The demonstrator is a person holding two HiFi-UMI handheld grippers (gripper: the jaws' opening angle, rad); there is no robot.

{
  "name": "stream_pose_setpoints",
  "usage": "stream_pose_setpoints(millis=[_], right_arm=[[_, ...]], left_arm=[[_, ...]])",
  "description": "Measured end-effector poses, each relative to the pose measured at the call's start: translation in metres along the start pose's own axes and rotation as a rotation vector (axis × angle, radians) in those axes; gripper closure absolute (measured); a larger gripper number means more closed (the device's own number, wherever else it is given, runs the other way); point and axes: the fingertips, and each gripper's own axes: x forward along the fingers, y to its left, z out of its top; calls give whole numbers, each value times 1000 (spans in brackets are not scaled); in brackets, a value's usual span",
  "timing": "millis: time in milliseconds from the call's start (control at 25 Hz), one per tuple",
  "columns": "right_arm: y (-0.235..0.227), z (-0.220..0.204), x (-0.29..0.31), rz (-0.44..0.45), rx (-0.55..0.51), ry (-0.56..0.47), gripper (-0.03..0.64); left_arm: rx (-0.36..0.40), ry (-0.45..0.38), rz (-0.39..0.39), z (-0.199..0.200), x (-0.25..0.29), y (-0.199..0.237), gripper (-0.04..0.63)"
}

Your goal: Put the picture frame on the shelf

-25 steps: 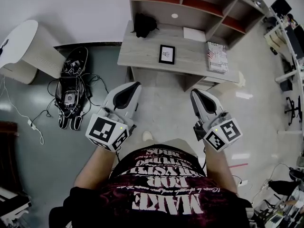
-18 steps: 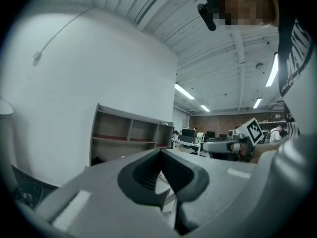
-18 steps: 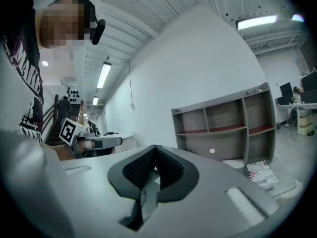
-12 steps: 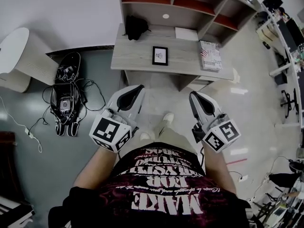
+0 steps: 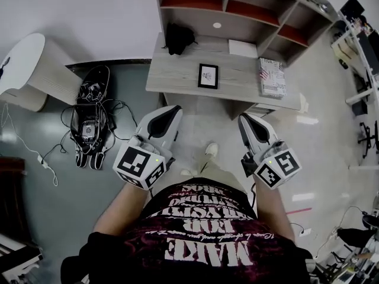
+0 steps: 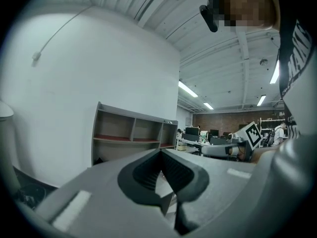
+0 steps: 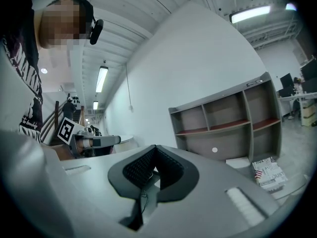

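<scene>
A small black picture frame stands on the grey desk, about mid-width. Behind it the open shelf unit rises with red-lined boards; the same shelf unit shows in the left gripper view, and the shelf unit in the right gripper view. My left gripper and right gripper hang side by side in front of the desk, short of its near edge. Both point toward it, with jaws closed tip to tip and nothing between them. The frame is hidden in both gripper views.
On the desk lie a black bag, a white sheet and a patterned book. A black device with cables sits on the floor at left, beside a white round table. Office desks stand at right.
The view has shifted slightly as the person stepped; a shoe now shows between the grippers. Both grippers keep their place and stay closed.
</scene>
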Motion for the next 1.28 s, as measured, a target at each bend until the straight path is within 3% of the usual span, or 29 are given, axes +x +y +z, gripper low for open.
stream_pose_setpoints(millis=[840, 1280], right_arm=[[-88, 9, 70, 51, 29, 38, 592], [-131, 29, 95, 66, 42, 34, 592]], left_arm=[[-51, 31, 36, -3, 97, 50, 588], [-36, 37, 24, 14, 151, 60, 588]])
